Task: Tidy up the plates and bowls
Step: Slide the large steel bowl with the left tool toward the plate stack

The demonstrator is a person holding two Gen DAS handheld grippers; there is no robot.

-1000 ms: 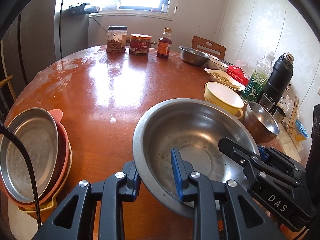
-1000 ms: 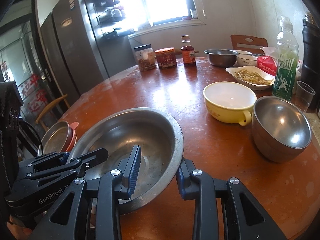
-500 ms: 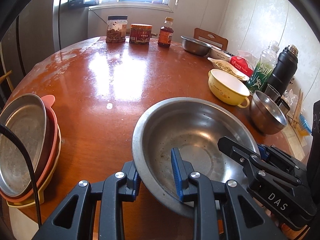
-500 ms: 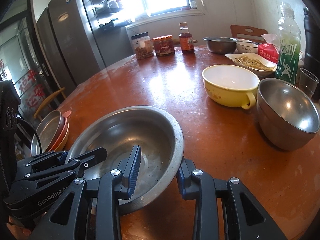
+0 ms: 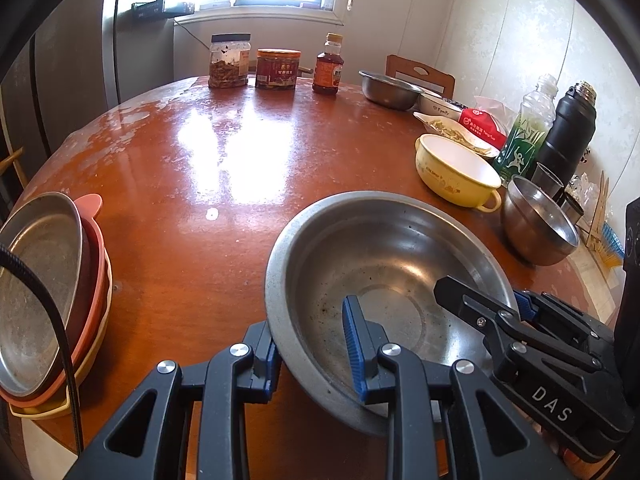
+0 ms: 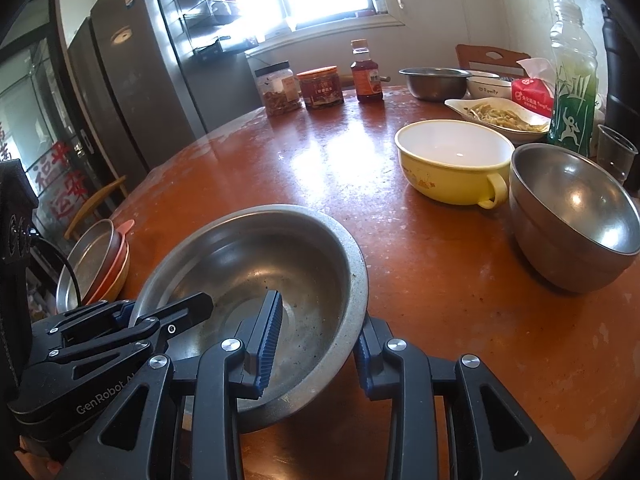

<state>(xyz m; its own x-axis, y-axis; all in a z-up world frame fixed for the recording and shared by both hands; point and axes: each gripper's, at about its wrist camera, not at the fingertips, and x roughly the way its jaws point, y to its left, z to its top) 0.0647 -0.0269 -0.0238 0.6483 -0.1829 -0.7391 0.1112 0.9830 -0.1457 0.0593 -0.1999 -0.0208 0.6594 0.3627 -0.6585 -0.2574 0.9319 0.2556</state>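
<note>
In the left wrist view, we see the left gripper clamped on the near left rim of the wide steel basin, one blue pad outside the wall and one inside. The basin is near the front edge of the round table. The right gripper reaches in from the right and straddles the basin's right rim. At the table's left edge a stack of plates lies with a steel plate on top of pink and yellow ones. Toward the right edge stand a yellow bowl and, just beside it, a small steel bowl. Along the far edge we make out three jars and bottles and another steel bowl.

In the right wrist view, the right gripper pinches the basin's near right rim, its jaws narrow with the wall between the pads. The left gripper holds the opposite side. The plate stack sits beyond the basin at the left edge. The yellow bowl and small steel bowl stand at the right, touching or nearly so.
</note>
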